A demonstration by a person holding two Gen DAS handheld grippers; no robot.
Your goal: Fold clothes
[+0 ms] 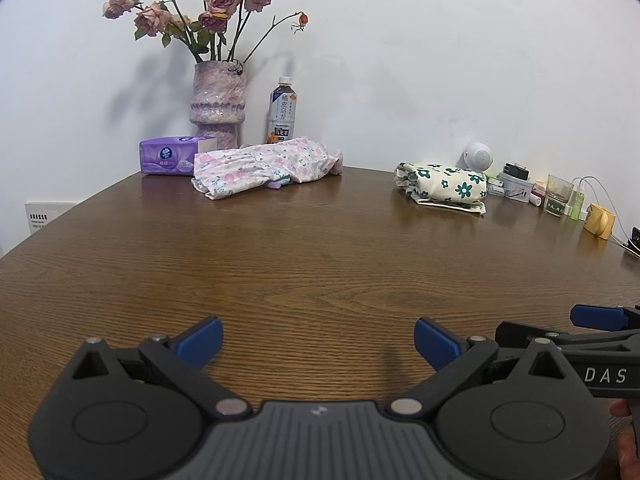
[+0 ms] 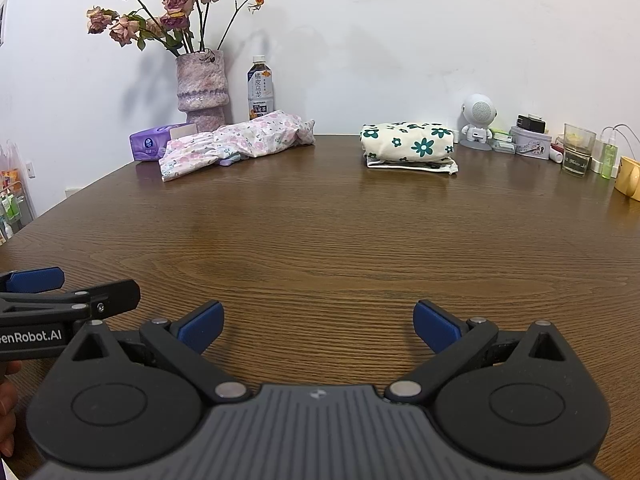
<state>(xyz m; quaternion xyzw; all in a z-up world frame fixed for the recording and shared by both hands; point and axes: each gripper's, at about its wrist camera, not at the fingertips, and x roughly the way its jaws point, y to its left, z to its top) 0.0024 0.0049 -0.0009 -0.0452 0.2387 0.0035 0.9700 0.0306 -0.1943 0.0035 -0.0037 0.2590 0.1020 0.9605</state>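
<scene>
A crumpled pink floral garment (image 1: 264, 166) (image 2: 236, 142) lies at the far left of the brown wooden table (image 1: 320, 248) (image 2: 320, 232). A cream cloth with green flowers (image 1: 444, 186) (image 2: 408, 144) sits folded at the far right. My left gripper (image 1: 318, 340) hovers open over the near table edge, nothing between its blue pads. My right gripper (image 2: 318, 326) is open too and empty; it sits just right of the left one, whose tip (image 2: 36, 280) shows at the left edge of the right wrist view. Both garments are far from both grippers.
Behind the pink garment stand a purple tissue pack (image 1: 172, 156), a vase of dried roses (image 1: 218, 104) and a drink bottle (image 1: 283, 112). At the back right are a white round speaker (image 2: 478, 122), a tin, a glass jar (image 2: 578, 148), cables and a yellow mug (image 1: 600, 220).
</scene>
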